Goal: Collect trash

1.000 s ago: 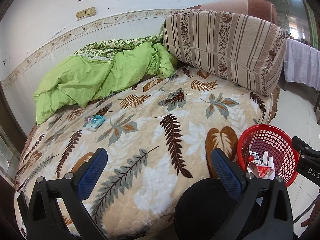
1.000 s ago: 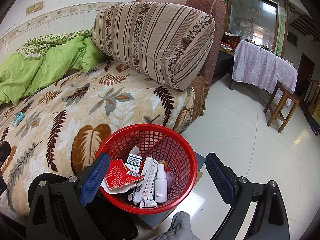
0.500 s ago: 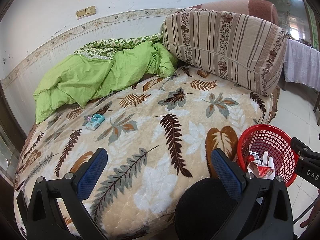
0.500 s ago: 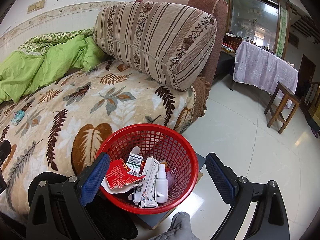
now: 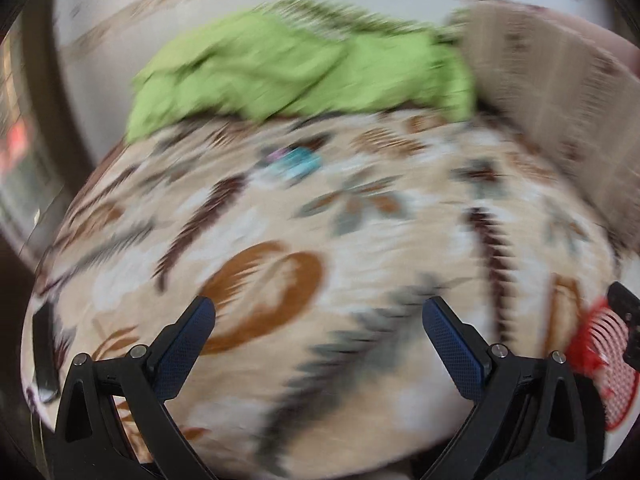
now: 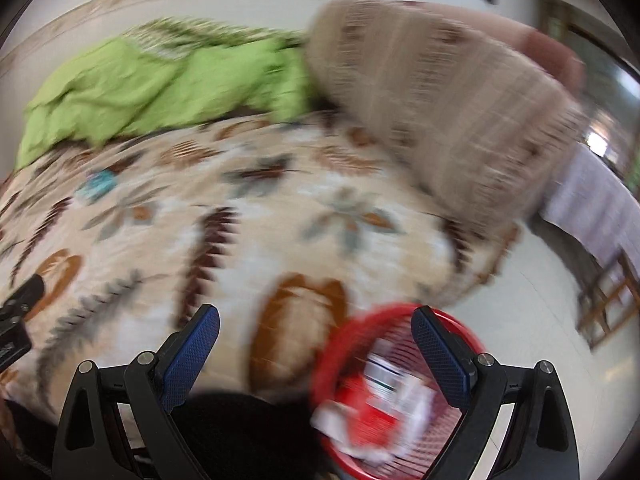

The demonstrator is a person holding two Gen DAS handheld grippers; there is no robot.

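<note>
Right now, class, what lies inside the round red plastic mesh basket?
The red mesh basket holds blurred red and white paper or packaging scraps. Motion blur hides what they are; anything underneath is covered.

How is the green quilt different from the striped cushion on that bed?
The green quilt is plain bright green and lies crumpled and low; the striped cushion is beige with brown stripes, bulky and propped up high. The quilt sits left, the cushion right. Both rest at the back of the leaf-patterned bed.

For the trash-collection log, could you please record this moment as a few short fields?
left gripper: open, empty, above bed
right gripper: open, empty, near basket
trash left: small teal packet on leaf-print blanket
bin: red basket beside bed, holding wrappers
bedding: green quilt, striped cushion
image quality: both views motion-blurred
</note>
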